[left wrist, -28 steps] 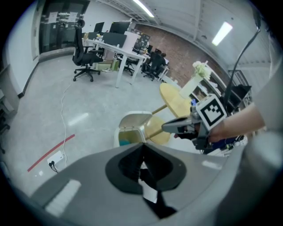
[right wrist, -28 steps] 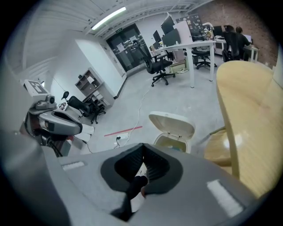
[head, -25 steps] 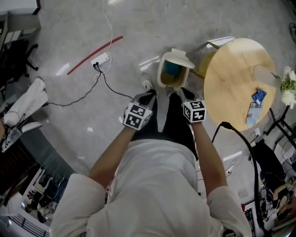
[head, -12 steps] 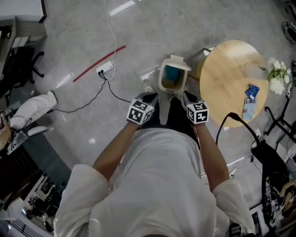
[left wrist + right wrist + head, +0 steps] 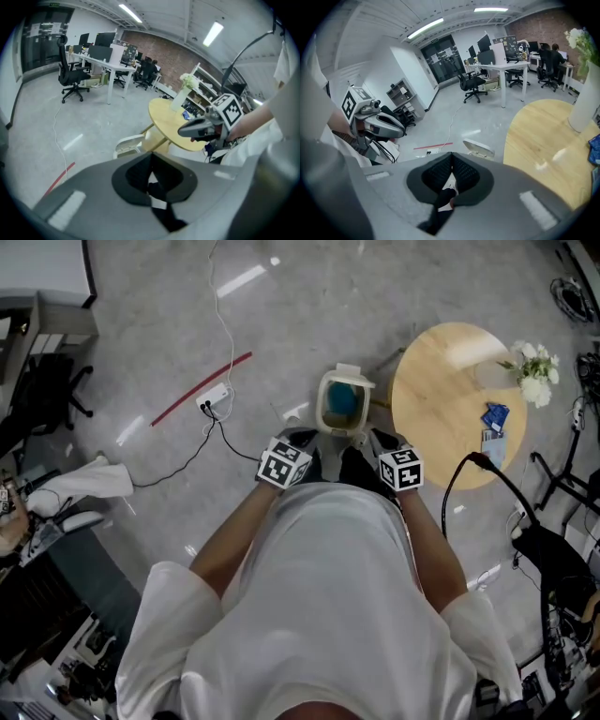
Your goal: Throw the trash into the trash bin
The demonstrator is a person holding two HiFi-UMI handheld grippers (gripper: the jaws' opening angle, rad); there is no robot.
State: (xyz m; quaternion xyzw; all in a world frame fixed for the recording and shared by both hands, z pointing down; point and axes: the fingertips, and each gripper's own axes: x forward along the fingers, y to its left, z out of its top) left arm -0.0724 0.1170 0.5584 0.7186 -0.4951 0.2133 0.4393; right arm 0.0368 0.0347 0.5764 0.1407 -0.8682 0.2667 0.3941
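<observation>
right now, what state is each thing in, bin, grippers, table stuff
trash bin: open at the top, something blue inside
left gripper: shut, empty
right gripper: shut, empty
vase of flowers: upright on the round table
blue packets: lying on the table
power strip: on the floor, black cable plugged in

Head view: steeply down from above the person (image 5: 319,606), floor (image 5: 141,324) far below. 2 gripper views: low, facing out along their jaws, sharing trash bin (image 5: 342,404) and tabletop (image 5: 441,404) with it.
</observation>
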